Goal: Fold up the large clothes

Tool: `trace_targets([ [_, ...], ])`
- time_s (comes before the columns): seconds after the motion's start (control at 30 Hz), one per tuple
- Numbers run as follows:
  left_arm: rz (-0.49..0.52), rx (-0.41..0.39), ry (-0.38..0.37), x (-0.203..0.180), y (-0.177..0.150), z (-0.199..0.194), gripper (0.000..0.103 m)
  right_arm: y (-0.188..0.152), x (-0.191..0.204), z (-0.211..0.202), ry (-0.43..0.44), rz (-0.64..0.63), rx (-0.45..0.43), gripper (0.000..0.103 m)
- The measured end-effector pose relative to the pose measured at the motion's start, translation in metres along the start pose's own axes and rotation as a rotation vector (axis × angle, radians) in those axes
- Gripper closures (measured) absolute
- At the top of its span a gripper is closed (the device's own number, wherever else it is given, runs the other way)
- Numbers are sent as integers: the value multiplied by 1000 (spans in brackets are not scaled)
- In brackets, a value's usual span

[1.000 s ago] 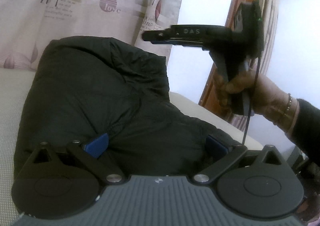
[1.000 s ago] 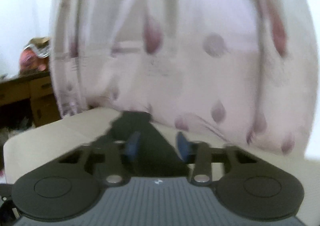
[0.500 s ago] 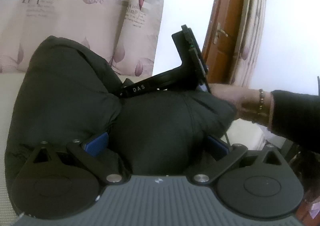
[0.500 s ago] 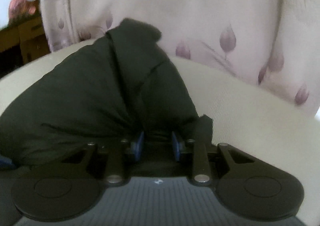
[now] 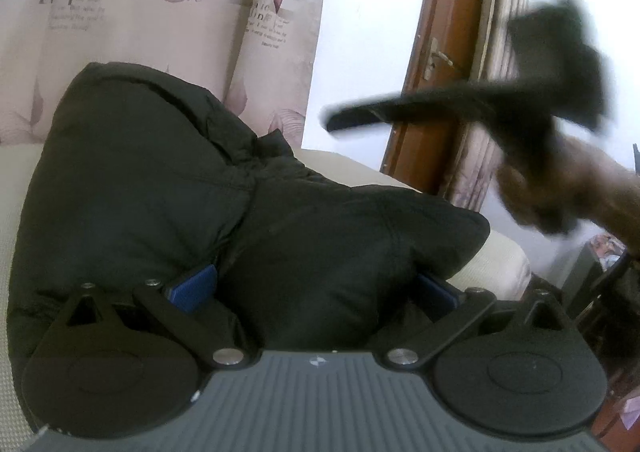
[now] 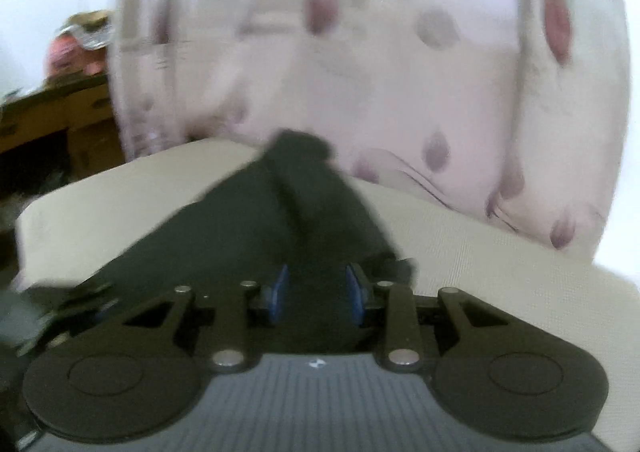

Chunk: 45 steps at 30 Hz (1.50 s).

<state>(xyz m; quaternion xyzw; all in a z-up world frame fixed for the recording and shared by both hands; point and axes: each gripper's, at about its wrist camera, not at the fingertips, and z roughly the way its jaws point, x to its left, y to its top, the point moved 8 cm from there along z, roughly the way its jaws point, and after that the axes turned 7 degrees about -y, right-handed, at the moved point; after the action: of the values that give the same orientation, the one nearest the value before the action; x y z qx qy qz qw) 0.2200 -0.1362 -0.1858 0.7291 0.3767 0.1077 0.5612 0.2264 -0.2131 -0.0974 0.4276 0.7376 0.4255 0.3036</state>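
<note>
A big black padded jacket (image 5: 168, 187) lies bunched on a cream cushioned seat (image 5: 496, 264). My left gripper (image 5: 312, 288) is wide open, with a bulge of the jacket lying between its blue pads (image 5: 192, 288); the jaws do not pinch it. My right gripper shows blurred in the air at the right of the left wrist view (image 5: 340, 121), above the jacket and clear of it. In the right wrist view the right gripper (image 6: 318, 290) is part open and holds nothing; the jacket (image 6: 280, 219) lies below and ahead of it.
A patterned pink curtain (image 5: 160, 23) hangs behind the seat. A brown wooden door (image 5: 444, 63) stands at the right. A wooden desk with clutter (image 6: 52, 119) stands at the left in the right wrist view. The seat's front edge (image 6: 100, 191) is close.
My right gripper has lifted off the jacket and swung up to the right, empty. The sleeve it laid over now rests folded across the jacket. My left gripper stays in place, open.
</note>
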Motion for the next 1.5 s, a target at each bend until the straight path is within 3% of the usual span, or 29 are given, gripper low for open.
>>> trace_targets([
  [0.1,-3,-10,-4,0,-1,-4,0,-38,22,-9,-81,-81,50,72],
  [0.23,-54,-23,1,-3,6,-15,0,-86,22,-2,-118,31,103,73],
  [0.33,-112,-10,61,3,18,-26,0,-101,23,9,-106,121,106,74],
  [0.47,-109,16,162,8,32,-37,0,-108,25,18,-123,111,88,74],
  [0.67,-6,88,359,17,39,-38,0,-106,19,22,-136,121,92,74],
  [1.5,2,162,503,49,26,-32,0,-108,14,19,-156,188,79,73],
])
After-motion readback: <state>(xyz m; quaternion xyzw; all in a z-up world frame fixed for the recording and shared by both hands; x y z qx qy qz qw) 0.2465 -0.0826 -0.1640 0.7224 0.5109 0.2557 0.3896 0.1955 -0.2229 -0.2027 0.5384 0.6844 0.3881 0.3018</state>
